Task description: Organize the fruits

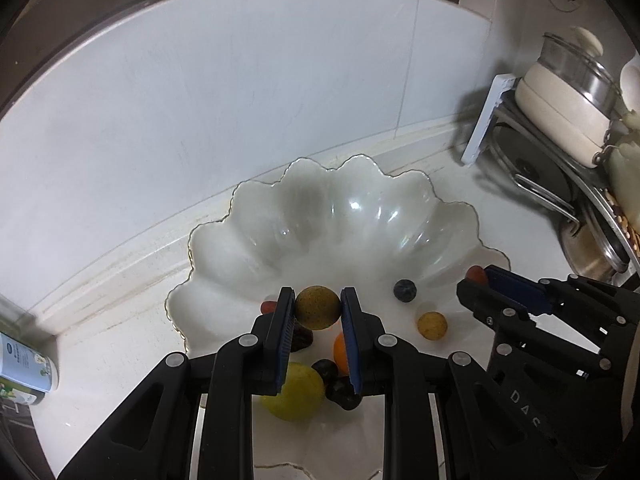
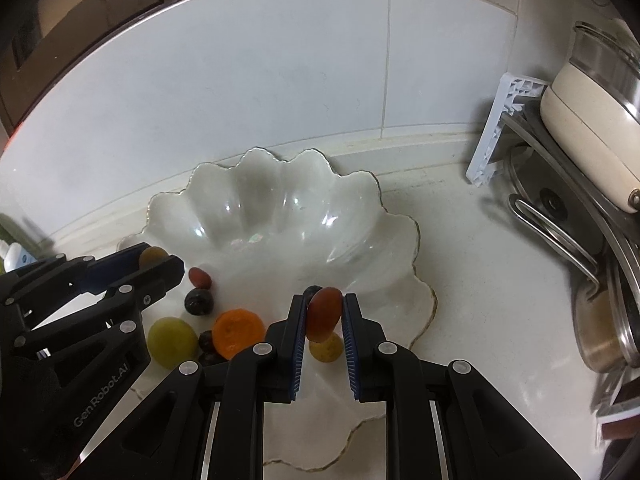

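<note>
Both claws were clamped on fruit: the left gripper [image 1: 317,307] pinched a speckled yellow ball [image 1: 317,306], the right gripper [image 2: 324,315] a red grape [image 2: 323,313], above the scalloped glass bowl [image 2: 400,236]. Round, slick skins could squirt free and roll off the counter [image 2: 480,288].
</note>
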`<state>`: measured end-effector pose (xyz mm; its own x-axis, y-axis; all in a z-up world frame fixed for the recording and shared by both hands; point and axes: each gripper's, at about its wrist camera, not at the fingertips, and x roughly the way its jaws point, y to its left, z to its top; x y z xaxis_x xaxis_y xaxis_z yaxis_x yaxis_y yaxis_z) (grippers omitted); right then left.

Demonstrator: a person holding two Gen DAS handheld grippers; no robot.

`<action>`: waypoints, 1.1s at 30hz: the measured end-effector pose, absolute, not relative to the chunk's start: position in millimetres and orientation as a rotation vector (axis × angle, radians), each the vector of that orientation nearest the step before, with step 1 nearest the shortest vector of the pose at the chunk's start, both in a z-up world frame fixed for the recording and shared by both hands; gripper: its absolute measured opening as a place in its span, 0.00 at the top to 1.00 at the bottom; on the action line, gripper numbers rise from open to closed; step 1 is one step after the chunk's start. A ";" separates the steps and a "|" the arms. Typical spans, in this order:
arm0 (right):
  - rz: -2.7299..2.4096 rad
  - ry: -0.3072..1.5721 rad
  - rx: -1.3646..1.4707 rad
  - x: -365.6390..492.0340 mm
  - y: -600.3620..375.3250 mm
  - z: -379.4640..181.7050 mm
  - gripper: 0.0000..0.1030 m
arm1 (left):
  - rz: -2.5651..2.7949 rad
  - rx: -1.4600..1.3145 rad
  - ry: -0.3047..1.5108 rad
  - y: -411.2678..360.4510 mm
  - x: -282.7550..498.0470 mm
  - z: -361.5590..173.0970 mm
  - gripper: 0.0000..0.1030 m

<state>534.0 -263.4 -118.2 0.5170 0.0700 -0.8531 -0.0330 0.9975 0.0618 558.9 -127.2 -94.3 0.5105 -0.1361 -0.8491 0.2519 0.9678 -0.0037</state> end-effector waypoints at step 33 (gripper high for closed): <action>-0.055 0.744 0.017 403.4 -239.4 -33.7 0.48 | -0.168 0.132 0.734 -74.8 429.0 -9.9 0.43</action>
